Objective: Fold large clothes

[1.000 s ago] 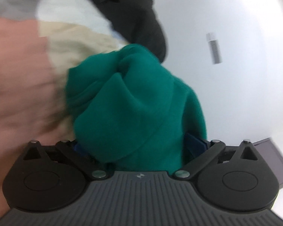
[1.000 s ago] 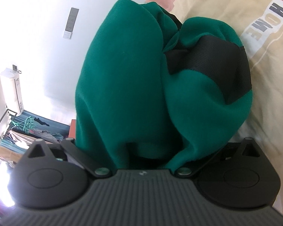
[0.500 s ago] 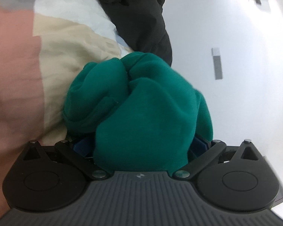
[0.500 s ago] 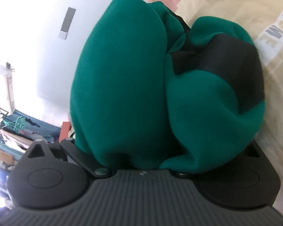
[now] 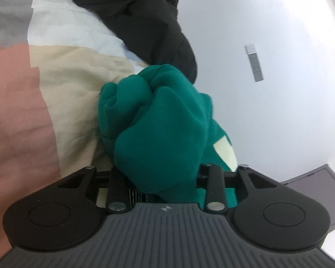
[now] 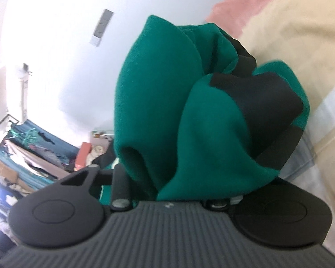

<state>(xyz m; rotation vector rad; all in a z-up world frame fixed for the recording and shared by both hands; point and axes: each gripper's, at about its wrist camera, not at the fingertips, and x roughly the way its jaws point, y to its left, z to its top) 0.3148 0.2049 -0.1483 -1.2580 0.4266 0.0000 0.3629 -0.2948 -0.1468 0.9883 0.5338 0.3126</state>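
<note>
Both jaws have just been closing on the bunched green garment (image 5: 160, 120), which fills each gap. The left gripper (image 5: 165, 178) and right gripper (image 6: 169, 183) clamp it at 12 o'clock; fingertips are hidden

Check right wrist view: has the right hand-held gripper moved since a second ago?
Yes. The right hand-held gripper, jaws just closing on the green garment, rolled: the wall switch now tilts rightward.
</note>
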